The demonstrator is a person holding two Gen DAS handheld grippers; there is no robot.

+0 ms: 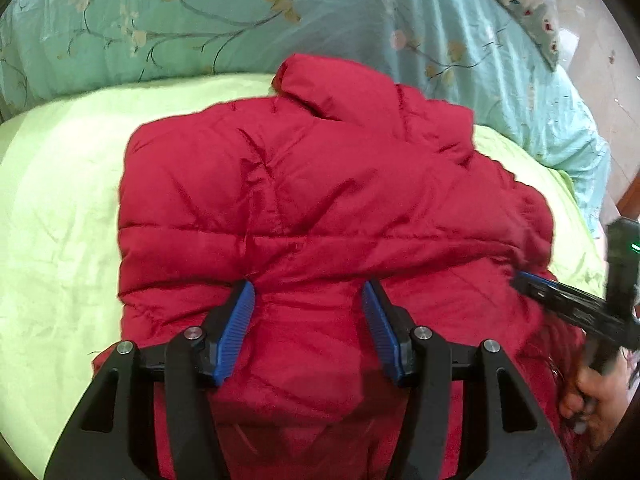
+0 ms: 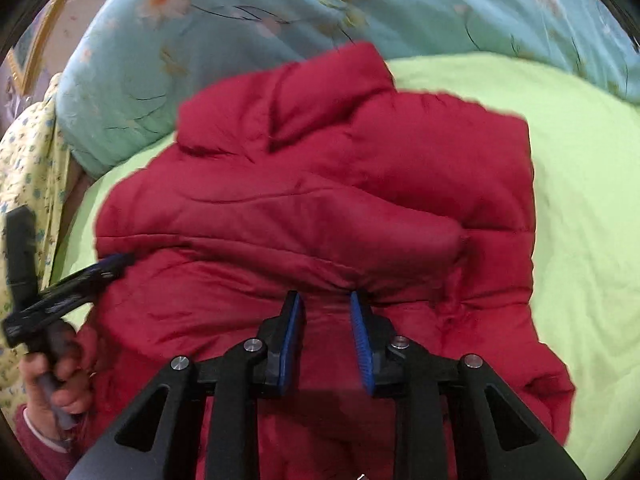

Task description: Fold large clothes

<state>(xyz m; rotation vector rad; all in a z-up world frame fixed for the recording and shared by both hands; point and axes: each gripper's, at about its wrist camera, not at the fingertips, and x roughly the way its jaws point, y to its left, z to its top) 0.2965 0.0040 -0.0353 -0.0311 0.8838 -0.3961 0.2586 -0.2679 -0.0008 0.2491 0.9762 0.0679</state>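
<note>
Both grippers sit at the near hem of the red puffer jacket (image 1: 320, 200): the left gripper (image 1: 308, 300) stands half open with fabric bulging between its pads, grip not confirmed, and the right gripper (image 2: 324, 304) stands narrowly parted over a ridge of cloth, apparently not pinching. Jacket lies on the green bed sheet (image 1: 60, 200), sides seemingly folded inward into a rough rectangle. Judged outstanding: bottom-to-collar fold.

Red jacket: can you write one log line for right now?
jacket: partly folded on green sheet | left tool: open, over hem | right tool: slightly open, over hem | fold unfinished
</note>
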